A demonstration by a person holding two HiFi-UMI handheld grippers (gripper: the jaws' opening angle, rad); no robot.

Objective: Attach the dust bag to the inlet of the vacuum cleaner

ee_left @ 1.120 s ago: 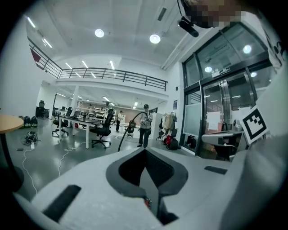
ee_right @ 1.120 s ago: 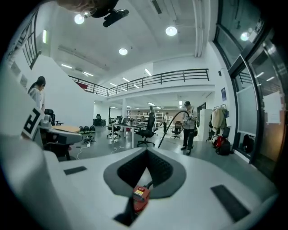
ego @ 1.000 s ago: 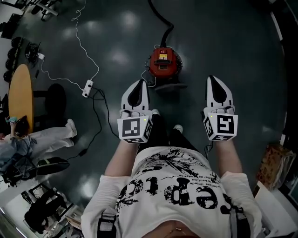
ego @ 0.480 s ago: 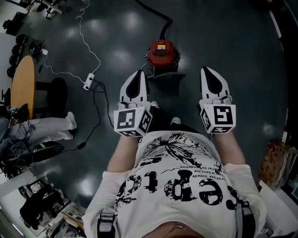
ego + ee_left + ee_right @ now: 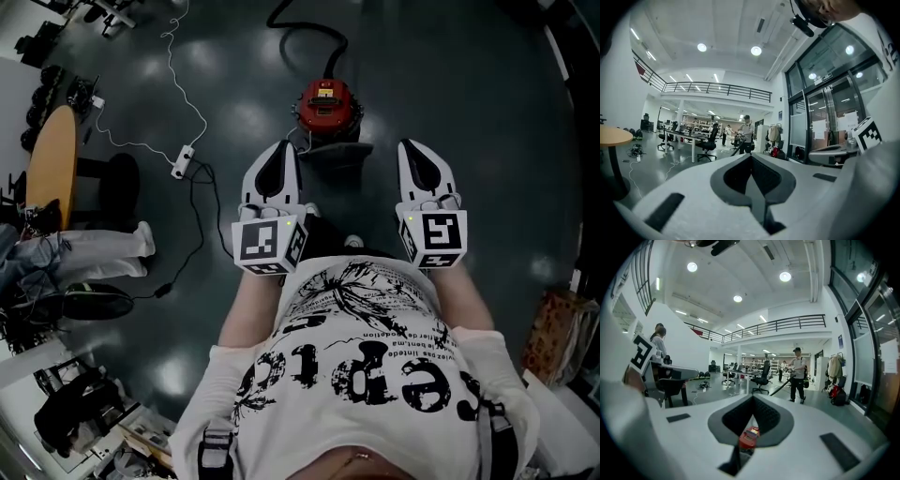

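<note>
The red canister vacuum cleaner [image 5: 325, 105] stands on the dark floor ahead of me, its black hose [image 5: 309, 37] curling away at the top. It also shows small through the gap of the right gripper's jaws, as a red vacuum cleaner [image 5: 749, 438]. My left gripper [image 5: 279, 145] and right gripper [image 5: 411, 143] are held level at waist height, side by side, short of the vacuum. Both are shut with nothing between the jaws. In its own view the left gripper [image 5: 751, 157] points across an open hall. No dust bag appears in any view.
A white power strip [image 5: 184, 161] with its cables lies on the floor at the left. A round wooden table [image 5: 52, 164] and a seated person's legs [image 5: 84, 253] are at the far left. A cardboard box [image 5: 553, 337] stands at the right edge. A person [image 5: 797, 373] stands far off.
Both grippers have moved forward together toward the vacuum cleaner, which has slid up in the head view. The jaws stay shut and empty.
</note>
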